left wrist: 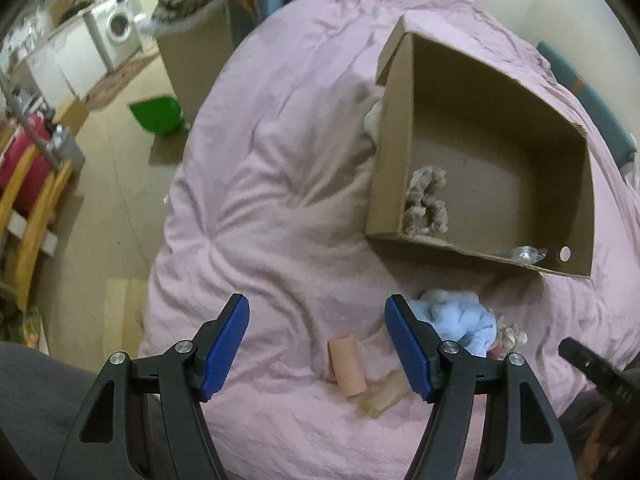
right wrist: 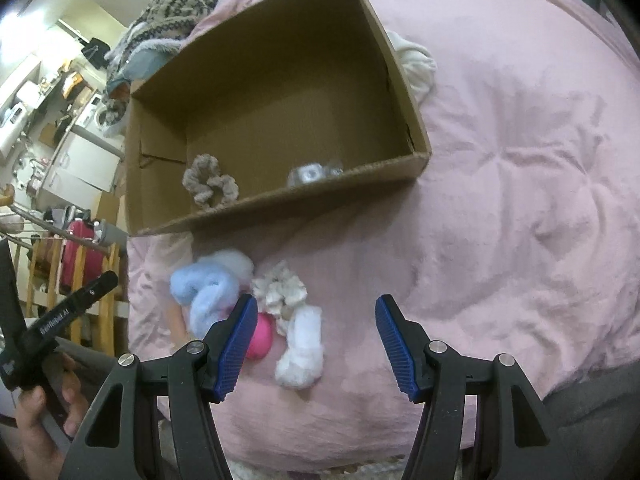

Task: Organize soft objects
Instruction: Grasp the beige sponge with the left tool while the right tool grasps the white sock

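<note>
An open cardboard box point(left wrist: 500, 92) point(right wrist: 392, 64) lies on a pink duvet point(left wrist: 288, 168) point(right wrist: 520, 160). Inside it are a beige scrunchie point(left wrist: 426, 202) point(right wrist: 210, 186) and a clear plastic packet point(left wrist: 524, 254) point(right wrist: 310, 174). In front of the box lie a light blue fluffy piece point(left wrist: 460, 320) point(right wrist: 208, 284), a cream scrunchie point(right wrist: 282, 290), a white fluffy piece point(right wrist: 302, 350), a pink ball point(right wrist: 260, 336), a peach tube point(left wrist: 347, 366) and a pale translucent block point(left wrist: 384, 394). My left gripper point(left wrist: 318, 344) is open and empty above the duvet, left of the blue piece. My right gripper point(right wrist: 316, 344) is open and empty over the white piece.
A white yarn bundle point(right wrist: 416, 64) lies behind the box's right wall. A patterned knit point(right wrist: 180, 4) and a second cardboard box point(left wrist: 196, 60) stand at the bed's far side. A green dustpan point(left wrist: 158, 114), wooden chair point(left wrist: 32, 216) and washing machine point(left wrist: 116, 26) are on the floor side.
</note>
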A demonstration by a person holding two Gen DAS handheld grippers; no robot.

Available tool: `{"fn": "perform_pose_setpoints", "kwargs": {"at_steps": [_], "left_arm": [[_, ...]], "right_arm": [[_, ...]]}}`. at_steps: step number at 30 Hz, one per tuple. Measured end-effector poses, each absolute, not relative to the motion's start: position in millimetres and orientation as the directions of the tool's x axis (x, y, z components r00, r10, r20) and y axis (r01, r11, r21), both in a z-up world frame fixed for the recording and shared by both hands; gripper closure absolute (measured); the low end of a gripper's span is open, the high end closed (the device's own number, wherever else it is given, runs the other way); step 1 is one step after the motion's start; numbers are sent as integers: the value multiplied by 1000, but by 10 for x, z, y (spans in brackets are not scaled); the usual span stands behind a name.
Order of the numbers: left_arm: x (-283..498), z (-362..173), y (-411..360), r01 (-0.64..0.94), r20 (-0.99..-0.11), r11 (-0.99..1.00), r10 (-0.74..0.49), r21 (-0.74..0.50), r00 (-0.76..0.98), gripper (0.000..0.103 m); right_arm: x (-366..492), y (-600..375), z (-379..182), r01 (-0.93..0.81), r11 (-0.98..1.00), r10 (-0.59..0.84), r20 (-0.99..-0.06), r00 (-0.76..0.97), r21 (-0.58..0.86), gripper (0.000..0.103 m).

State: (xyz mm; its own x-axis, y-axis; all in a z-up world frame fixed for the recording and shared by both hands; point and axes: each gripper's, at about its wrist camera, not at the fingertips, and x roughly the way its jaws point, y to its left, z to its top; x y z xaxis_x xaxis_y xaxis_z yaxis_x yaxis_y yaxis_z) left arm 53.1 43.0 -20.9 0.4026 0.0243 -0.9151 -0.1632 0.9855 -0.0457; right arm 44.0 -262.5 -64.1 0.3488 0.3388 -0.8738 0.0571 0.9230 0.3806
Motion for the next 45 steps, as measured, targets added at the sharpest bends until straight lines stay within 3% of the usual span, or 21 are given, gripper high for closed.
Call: {"fn": "perform_pose_setpoints", "kwargs": {"at_steps": [9,16,24,30,36,40,45], "left_arm": [[635,-525,640,-265,-958,957,-40,-119,284,36],[656,-819,393,-182,-978,970,-129,-159,164,66],[653,-1083,237,-159,-992,980,-110,-119,63,69],[654,-1088,181,-132,-995,988,-73,-82,74,94],[595,-698,233,-132,-977,982,-110,-135,184,95],[544,-399,289,-130,-954,985,-70,-112,293,95],[528,-390,288,-113,-943,980,-125,-166,307,95]], "right_arm": [[461,-2646,-756,94,916,345,-884,316,390,39],[518,-2682,-827,120,912,345,-891,295,393,39],[532,-2648,-880,129,911,345,-894,285,392,39],[554,-2626,-898,124,917,333,-900,281,378,39],[544,-2699,-925,148,891,381,-884,270,429,39],[520,-2704,-943,149,878,414,-878,240,455,39],[498,-2516,-1073,100,873,464,-876,133,478,39]]}}
